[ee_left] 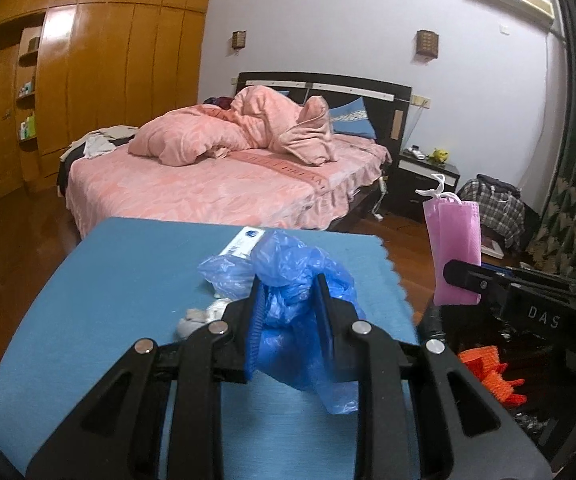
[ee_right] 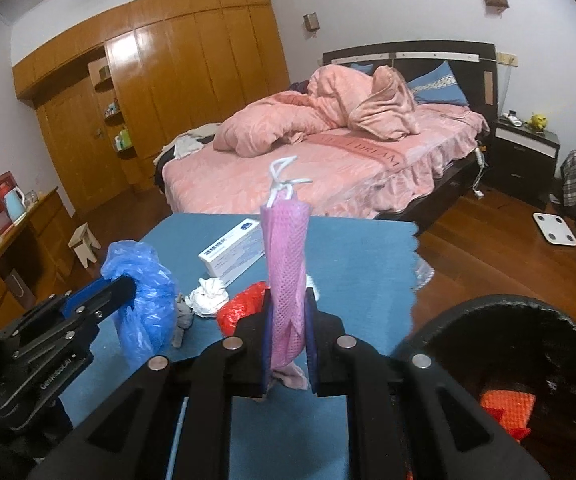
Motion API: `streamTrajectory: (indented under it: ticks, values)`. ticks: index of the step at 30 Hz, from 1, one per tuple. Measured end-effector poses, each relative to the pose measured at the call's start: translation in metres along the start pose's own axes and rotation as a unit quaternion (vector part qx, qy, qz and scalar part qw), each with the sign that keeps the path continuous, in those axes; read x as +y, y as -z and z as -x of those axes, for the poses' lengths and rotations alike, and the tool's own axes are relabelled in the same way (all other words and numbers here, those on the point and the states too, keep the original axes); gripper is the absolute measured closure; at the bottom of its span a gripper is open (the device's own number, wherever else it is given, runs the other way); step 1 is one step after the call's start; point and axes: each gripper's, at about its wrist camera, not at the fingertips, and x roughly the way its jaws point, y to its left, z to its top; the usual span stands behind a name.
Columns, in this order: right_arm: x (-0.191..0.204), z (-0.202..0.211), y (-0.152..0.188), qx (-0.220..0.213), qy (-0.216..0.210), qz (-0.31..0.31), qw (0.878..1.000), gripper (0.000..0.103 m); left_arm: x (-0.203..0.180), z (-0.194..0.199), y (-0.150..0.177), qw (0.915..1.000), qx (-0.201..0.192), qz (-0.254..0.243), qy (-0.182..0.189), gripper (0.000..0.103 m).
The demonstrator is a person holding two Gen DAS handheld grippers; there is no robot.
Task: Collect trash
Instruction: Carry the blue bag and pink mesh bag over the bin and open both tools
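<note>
My left gripper (ee_left: 290,304) is shut on a crumpled blue plastic bag (ee_left: 304,288), held above the blue table (ee_left: 107,320). It also shows at the left of the right wrist view, left gripper (ee_right: 127,286) with the blue bag (ee_right: 143,300). My right gripper (ee_right: 290,312) is shut on a folded pink face mask (ee_right: 285,272) that stands upright, its white ear loops on top. In the left wrist view the pink mask (ee_left: 454,248) hangs at the right. On the table lie a white box (ee_right: 233,254), a white crumpled tissue (ee_right: 207,296), a grey scrap (ee_right: 183,320) and a red wrapper (ee_right: 241,306).
A black bin (ee_right: 488,312) lined with a dark bag stands at the table's right, orange trash (ee_right: 506,404) inside. Beyond the table are a pink bed (ee_right: 328,160), a wooden wardrobe (ee_right: 175,80), a nightstand (ee_right: 526,140), a small stool (ee_right: 83,242) and a white scale (ee_right: 554,228) on the wooden floor.
</note>
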Motion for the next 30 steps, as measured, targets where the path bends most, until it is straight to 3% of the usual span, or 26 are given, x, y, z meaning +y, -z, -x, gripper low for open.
streamTrajectory:
  ticks: [19, 30]
  values:
    - [-0.078, 0.082, 0.030, -0.020, 0.092, -0.052, 0.994, 0.089, -0.108, 0.012, 0.010, 0.9946, -0.003, -0.052, 0.090, 0.080]
    - [-0.111, 0.113, 0.040, -0.034, 0.131, -0.070, 0.988, 0.089, -0.146, 0.010, 0.011, 0.9892, -0.005, -0.072, 0.128, 0.080]
